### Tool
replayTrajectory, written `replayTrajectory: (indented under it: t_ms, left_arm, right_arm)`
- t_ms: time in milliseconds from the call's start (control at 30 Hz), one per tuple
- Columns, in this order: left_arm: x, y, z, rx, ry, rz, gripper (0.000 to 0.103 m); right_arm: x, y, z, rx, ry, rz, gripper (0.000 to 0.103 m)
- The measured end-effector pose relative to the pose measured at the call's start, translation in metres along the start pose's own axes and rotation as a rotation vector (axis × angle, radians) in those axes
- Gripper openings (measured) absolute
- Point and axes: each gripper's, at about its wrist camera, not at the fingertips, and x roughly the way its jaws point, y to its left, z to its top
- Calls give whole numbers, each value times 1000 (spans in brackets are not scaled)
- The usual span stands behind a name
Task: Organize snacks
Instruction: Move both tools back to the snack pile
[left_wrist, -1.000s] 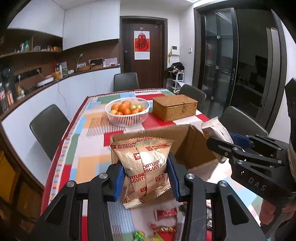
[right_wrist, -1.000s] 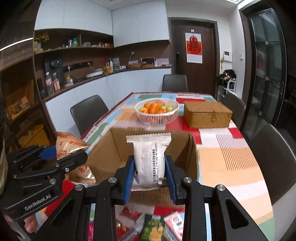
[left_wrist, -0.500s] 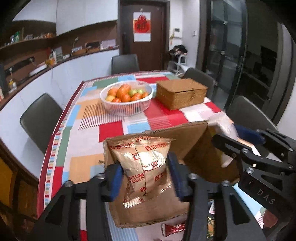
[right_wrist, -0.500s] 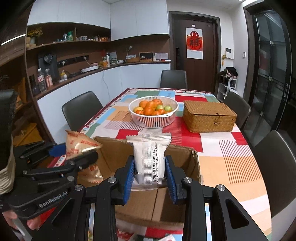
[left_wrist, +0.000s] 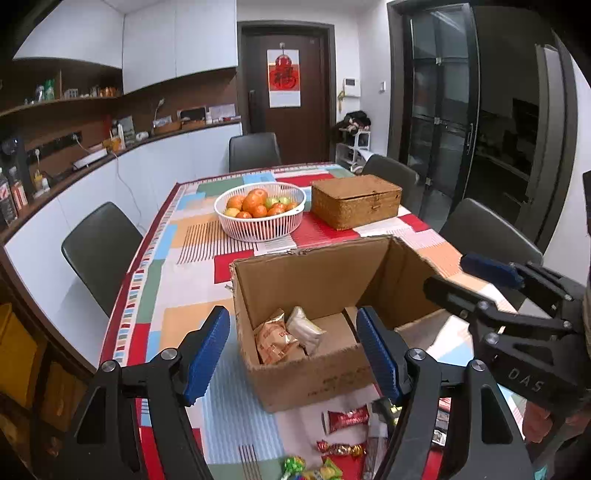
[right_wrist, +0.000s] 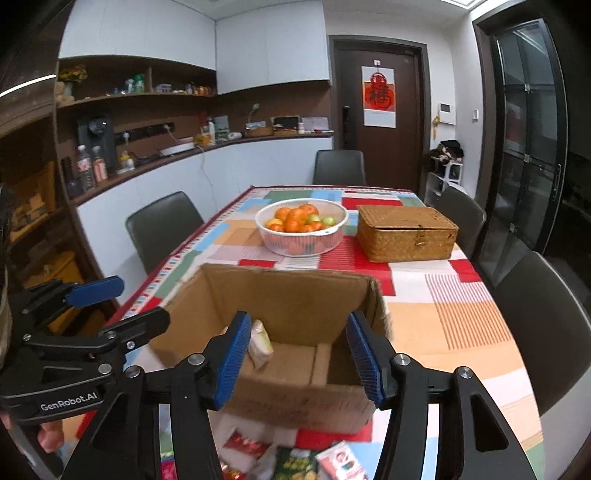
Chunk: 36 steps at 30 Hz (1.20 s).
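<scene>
Matt cardboard box (left_wrist: 325, 373), seemingly woven-wicker chest (left_wrist: 355, 201)

We note a white fruit basket (left_wrist: 260, 218) of oranges beside a closed wicker box (left_wrist: 355, 199) on the patchwork tablecloth (left_wrist: 184, 295); dark chairs (left_wrist: 98, 251) around; brown door (left_wrist: 288, 107) behind

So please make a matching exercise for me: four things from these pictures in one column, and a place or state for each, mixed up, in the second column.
Things:
1. biscuit pack
2. fruit bowl
3. left gripper
4. red candy

Places or states:
A. open, holding nothing
B. on the tablecloth in front of the box
C. inside the box
D. beside the wicker box

The box is cardboard; the wicker box is shut.

Pairs: 1-C, 2-D, 3-A, 4-B
</scene>
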Motion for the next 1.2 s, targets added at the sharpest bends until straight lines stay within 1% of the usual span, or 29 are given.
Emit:
replayTrajectory:
  t_ms: [100,200,400,567,667,767,900,1033,1200]
  left_arm:
    - [-16,1,-8,-4,-14,6,73]
    - [-29,2,-19,-5,-25,20,75]
    - [-43,6,-49,-23,-1,57,76]
    - [-45,11,-71,-61,44,74,76]
    - [-45,15,-84,-103,77,56,76]
    - [-43,17,-96,-117,110,59,76]
    - [-39,21,-113,-152,161,44,76]
    - [-34,25,-130,-179,205,54,76]
    - [-25,30,-152,-211,282,44,76]
  right_arm:
    - [-15,8,-9,8,-6,34,55]
    - [-24,15,-19,-4,-9,45,55]
    - [-31,27,-43,-11,33,91,55]
    - [-30,39,-66,-26,84,108,55]
    - [-29,41,-77,-13,116,120,55]
    - [-27,40,-89,13,152,129,55]
    - [-21,41,-104,41,207,138,55]
    - [-15,46,-118,47,259,146,55]
    - [-7,52,-135,35,322,145,55]
